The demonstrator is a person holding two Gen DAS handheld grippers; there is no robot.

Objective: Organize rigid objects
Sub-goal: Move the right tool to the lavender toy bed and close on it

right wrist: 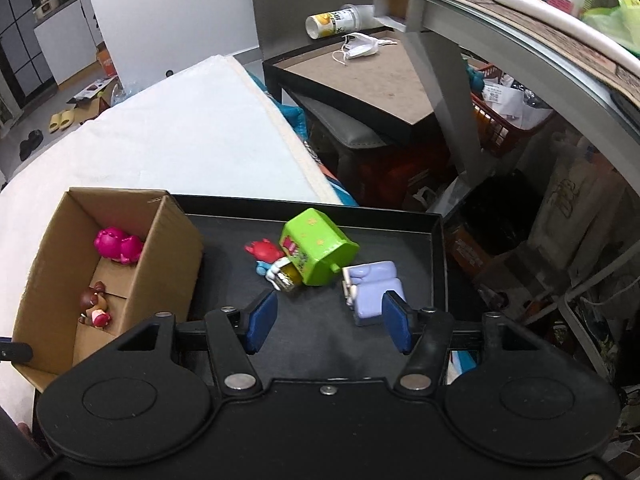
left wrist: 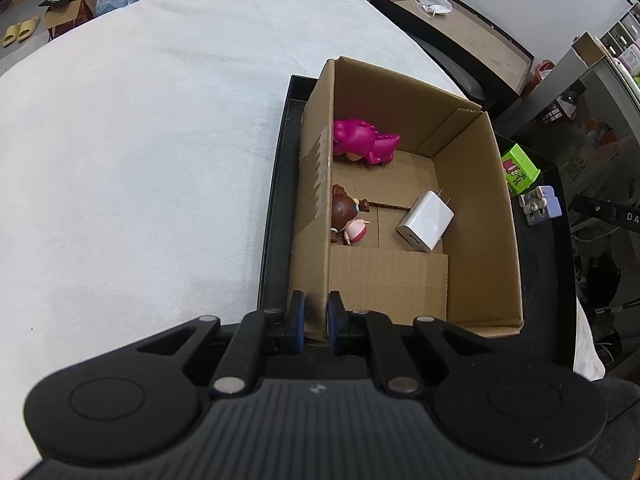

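A white, softly napped cloth [left wrist: 140, 140] covered the broad work surface, and a shallow black tray [right wrist: 400, 224] with low walls lay at its edge. Beyond it the room was cluttered: a dark side table [right wrist: 372, 80] with a brown top held a crumpled white face mask [right wrist: 360, 48] and a tipped plastic bottle [right wrist: 332, 22], yellow slippers [left wrist: 20, 30] lay on the floor, and a red basket [right wrist: 508, 128] stood under a grey metal-framed table.

An open box [left wrist: 480, 200] of plain corrugated cardboard stood in the tray. Inside it lay a glossy magenta toy [left wrist: 366, 142] with rounded lumps, a small brown-haired doll [left wrist: 348, 216] in pink, and a smooth white rectangular charger [left wrist: 426, 220] with two metal prongs. The left gripper [left wrist: 316, 320] was clenched on the box's near left wall, its blue pads pressed to either side of the cardboard.

On the bare tray floor beside the box lay a bright green house-shaped plastic block [right wrist: 316, 252] on its side, a small red and blue figure [right wrist: 266, 254] touching it, and a pale lilac block toy [right wrist: 370, 288] just beside the green one. The right gripper [right wrist: 328, 320] hung over the tray with its jaws parted and nothing between them; its right pad stood just in front of the lilac toy, though whether it touched could not be told.
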